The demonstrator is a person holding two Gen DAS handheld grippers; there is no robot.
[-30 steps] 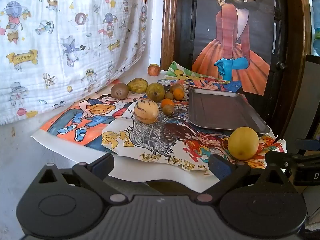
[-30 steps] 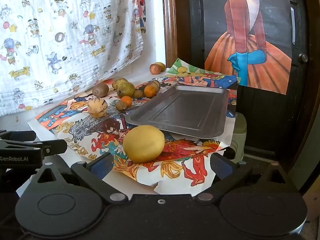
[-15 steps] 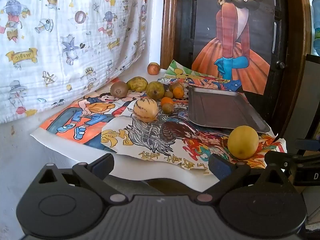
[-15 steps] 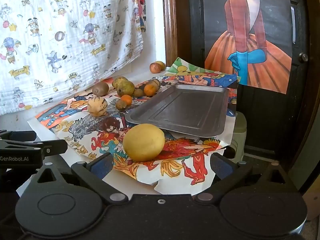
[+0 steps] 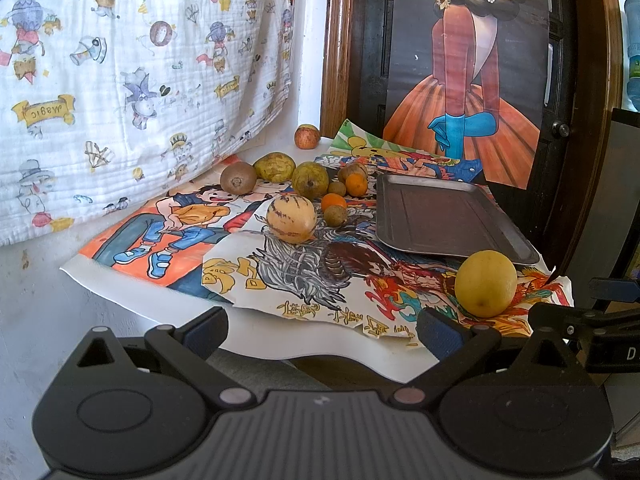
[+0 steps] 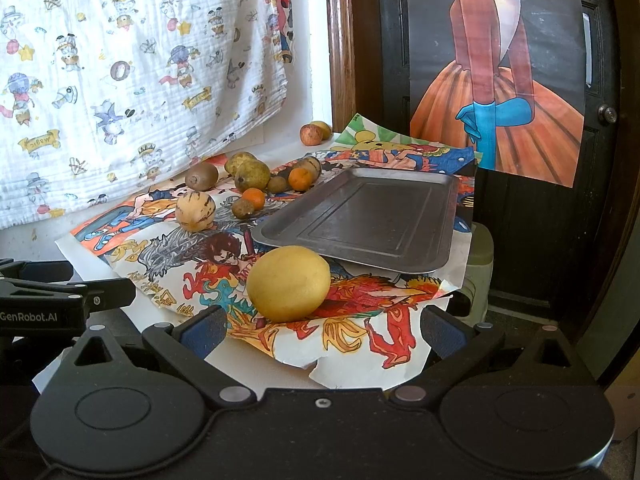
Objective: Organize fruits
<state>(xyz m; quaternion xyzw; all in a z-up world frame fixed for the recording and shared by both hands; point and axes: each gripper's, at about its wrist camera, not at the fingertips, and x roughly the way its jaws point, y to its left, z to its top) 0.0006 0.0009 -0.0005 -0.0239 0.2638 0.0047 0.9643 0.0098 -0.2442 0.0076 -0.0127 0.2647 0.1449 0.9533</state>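
Note:
A large yellow fruit (image 6: 289, 283) lies on the drawn paper near the table's front edge, just ahead of my right gripper (image 6: 322, 330), which is open and holds nothing. An empty dark metal tray (image 6: 362, 218) sits behind it. My left gripper (image 5: 322, 330) is open too, short of the table edge, with the yellow fruit (image 5: 485, 283) ahead to its right. A striped pale melon (image 5: 291, 219), a kiwi (image 5: 238, 178), green-yellow fruits (image 5: 310, 180), small oranges (image 5: 333, 201) and small brown fruits (image 5: 335, 216) lie left of the tray (image 5: 448, 220). An apple (image 5: 307, 136) sits at the back.
Colourful drawings (image 5: 304, 276) cover the white table. A patterned white cloth (image 5: 120, 64) hangs on the left wall. A dark door with a poster (image 6: 500, 80) stands behind the tray. The other gripper's black body (image 6: 52, 300) shows at the left edge of the right wrist view.
Both grippers have drifted slightly; the fruits and tray sit a little lower and closer in the views. Nothing was taken hold of, and both grippers stay open.

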